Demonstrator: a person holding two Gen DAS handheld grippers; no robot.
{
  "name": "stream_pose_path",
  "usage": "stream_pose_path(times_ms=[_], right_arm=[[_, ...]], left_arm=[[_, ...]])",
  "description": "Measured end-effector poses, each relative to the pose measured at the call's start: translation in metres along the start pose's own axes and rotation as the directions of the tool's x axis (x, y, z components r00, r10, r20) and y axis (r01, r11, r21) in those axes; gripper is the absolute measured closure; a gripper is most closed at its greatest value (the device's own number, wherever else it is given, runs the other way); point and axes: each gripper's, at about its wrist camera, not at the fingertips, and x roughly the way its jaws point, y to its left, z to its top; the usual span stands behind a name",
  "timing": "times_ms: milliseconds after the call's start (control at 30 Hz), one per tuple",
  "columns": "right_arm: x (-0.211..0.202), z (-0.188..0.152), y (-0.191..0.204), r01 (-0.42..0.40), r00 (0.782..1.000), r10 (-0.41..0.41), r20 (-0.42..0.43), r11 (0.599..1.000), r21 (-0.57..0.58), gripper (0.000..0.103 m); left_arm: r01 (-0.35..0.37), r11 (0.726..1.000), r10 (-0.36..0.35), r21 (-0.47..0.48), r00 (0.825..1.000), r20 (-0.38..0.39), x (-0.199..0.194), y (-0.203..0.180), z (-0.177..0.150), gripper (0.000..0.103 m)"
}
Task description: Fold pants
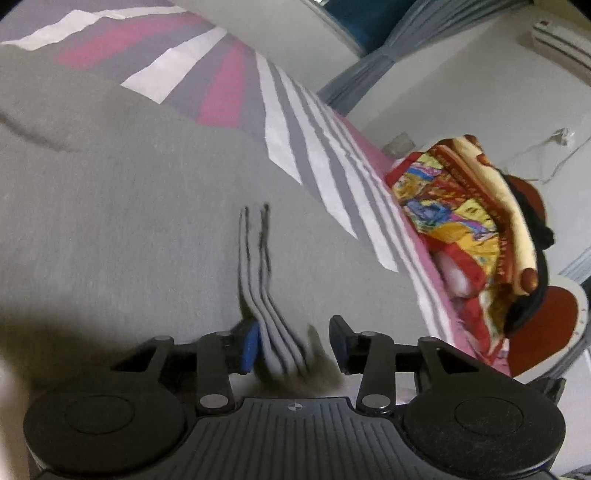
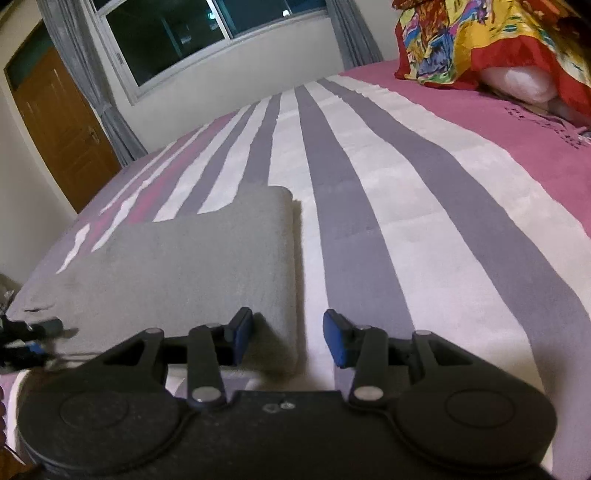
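Note:
The grey pants [image 1: 122, 192] lie spread on the striped bedspread and fill most of the left wrist view. Their stacked layered edges [image 1: 264, 295] run between the fingers of my left gripper [image 1: 295, 349], which is open, its left pad [image 1: 250, 347] touching the edges. In the right wrist view the pants [image 2: 184, 266] lie folded flat with a straight right edge. My right gripper [image 2: 288, 341] is open and empty, straddling the pants' near right corner. The other gripper [image 2: 26, 338] shows at the far left edge.
The bedspread [image 2: 388, 206] has pink, white and grey stripes. A colourful bundle of cloth and pillows [image 1: 472, 229] lies at the head of the bed, also in the right wrist view [image 2: 491, 40]. A window [image 2: 207, 33] and wooden door [image 2: 59, 125] lie beyond.

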Motion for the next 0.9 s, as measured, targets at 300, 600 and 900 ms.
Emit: stream_pose_path(times_ms=[300,600,900], right_arm=[[0.070,0.068,0.003,0.053,0.998,-0.054,-0.029,0.998,-0.038,0.057],[0.076,0.064,0.004,0.057,0.997,-0.059,-0.047,0.997,-0.043,0.048],[-0.007,-0.013,0.018,0.097,0.995,-0.094,0.021,0.968,-0.232,0.043]], left_arm=[[-0.050,0.999,0.051,0.018,0.999,-0.014,0.055,0.005,0.060,0.062],[-0.085,0.994,0.086,0.074,0.996,-0.011,0.058,-0.006,0.053,0.062],[-0.164,0.962,0.157,0.216,0.986,0.052,-0.008,-0.026,-0.006,0.061]])
